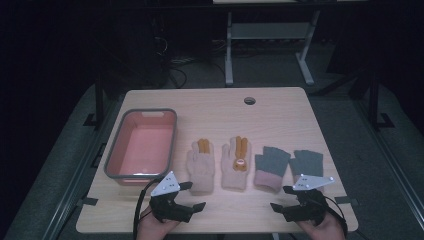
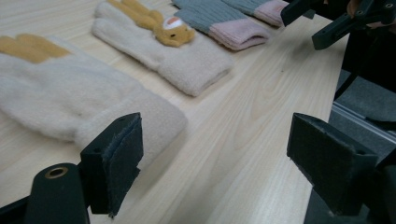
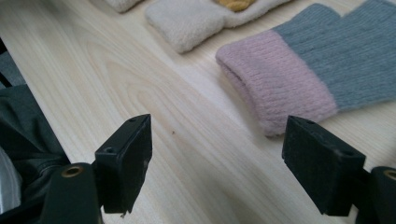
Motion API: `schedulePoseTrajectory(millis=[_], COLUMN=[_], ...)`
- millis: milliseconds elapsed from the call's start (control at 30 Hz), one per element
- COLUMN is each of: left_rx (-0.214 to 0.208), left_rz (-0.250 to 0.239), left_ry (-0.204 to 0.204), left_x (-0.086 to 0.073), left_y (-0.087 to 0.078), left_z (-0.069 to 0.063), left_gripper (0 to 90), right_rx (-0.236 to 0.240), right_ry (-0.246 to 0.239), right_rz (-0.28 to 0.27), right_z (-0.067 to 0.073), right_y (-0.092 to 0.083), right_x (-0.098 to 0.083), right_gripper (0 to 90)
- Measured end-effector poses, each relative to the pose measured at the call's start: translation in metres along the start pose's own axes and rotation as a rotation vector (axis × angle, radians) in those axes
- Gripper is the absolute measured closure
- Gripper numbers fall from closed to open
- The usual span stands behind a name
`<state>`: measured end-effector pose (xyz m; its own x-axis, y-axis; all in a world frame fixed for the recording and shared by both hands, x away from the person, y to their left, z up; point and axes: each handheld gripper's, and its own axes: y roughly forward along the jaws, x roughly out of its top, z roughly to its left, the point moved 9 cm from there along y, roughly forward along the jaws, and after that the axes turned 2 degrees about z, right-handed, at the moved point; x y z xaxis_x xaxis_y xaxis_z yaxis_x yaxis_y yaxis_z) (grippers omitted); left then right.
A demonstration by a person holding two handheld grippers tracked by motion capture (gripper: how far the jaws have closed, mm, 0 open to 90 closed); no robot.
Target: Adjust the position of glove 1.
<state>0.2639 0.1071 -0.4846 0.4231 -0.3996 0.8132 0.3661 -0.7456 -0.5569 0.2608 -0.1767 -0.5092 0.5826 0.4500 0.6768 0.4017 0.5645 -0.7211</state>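
Four gloves lie in a row across the wooden table (image 1: pixel 270 110). Two are cream with orange fingers: one plain (image 1: pixel 201 167), one (image 1: pixel 236 165) with a small bear figure. To their right lie two grey gloves with pink cuffs (image 1: pixel 271 169) (image 1: pixel 307 161). My left gripper (image 1: pixel 194 196) hovers open just in front of the plain cream glove (image 2: pixel 60 98), nothing between its jaws. My right gripper (image 1: pixel 282 198) stands open near the front edge, its jaws aimed at the pink cuff (image 3: pixel 275 79) of a grey glove. The bear glove (image 2: pixel 159 46) lies beyond the left gripper (image 2: pixel 222 163).
A pink basin with a grey rim (image 1: pixel 116 150) stands at the table's left, with nothing inside. A round cable hole (image 1: pixel 249 100) sits near the far edge. Bare wood stretches behind the gloves. The table's front edge is close under both hands.
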Motion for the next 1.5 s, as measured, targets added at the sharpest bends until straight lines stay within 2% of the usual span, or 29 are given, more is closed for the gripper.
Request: schedulePoseTrajectory(millis=[167, 267, 367, 567, 700, 867, 1000, 1267, 1500], left_rx=[-0.025, -0.012, -0.015, 0.011, 0.013, 0.040, 0.022, 0.002, 0.000], left_rz=[-0.015, -0.013, -0.018, -0.025, -0.019, -0.003, -0.005, -0.017, -0.022], left_ry=[-0.041, -0.032, -0.044, -0.023, -0.033, 0.004, 0.005, -0.007, -0.005], left_x=[0.000, -0.001, -0.001, -0.002, -0.004, -0.005, -0.005, -0.003, -0.002], left_y=[-0.002, -0.003, -0.004, -0.009, -0.008, -0.008, -0.007, -0.008, -0.008], left_z=[0.002, 0.004, 0.005, 0.004, 0.005, 0.003, 0.000, -0.003, -0.002], left_gripper=[18.5, 18.6, 18.6, 18.6, 18.6, 18.6, 18.6, 18.6, 18.6], right_rx=[0.003, 0.002, -0.001, 0.004, 0.016, 0.053, 0.067, 0.092, 0.091], right_ry=[-0.006, -0.008, -0.022, -0.055, -0.089, -0.094, -0.147, -0.158, -0.182], right_rz=[-0.007, -0.004, -0.008, 0.010, 0.022, 0.024, 0.053, 0.085, 0.106], right_z=[0.002, 0.003, 0.005, 0.010, 0.014, 0.017, 0.017, 0.018, 0.016], right_y=[-0.001, -0.001, -0.001, 0.002, 0.005, 0.007, 0.012, 0.021, 0.027], right_x=[0.001, 0.002, 0.005, 0.016, 0.027, 0.045, 0.059, 0.080, 0.101], right_gripper=[24.0, 23.8, 23.6, 22.2, 21.2, 21.0, 21.0, 21.9, 22.5])
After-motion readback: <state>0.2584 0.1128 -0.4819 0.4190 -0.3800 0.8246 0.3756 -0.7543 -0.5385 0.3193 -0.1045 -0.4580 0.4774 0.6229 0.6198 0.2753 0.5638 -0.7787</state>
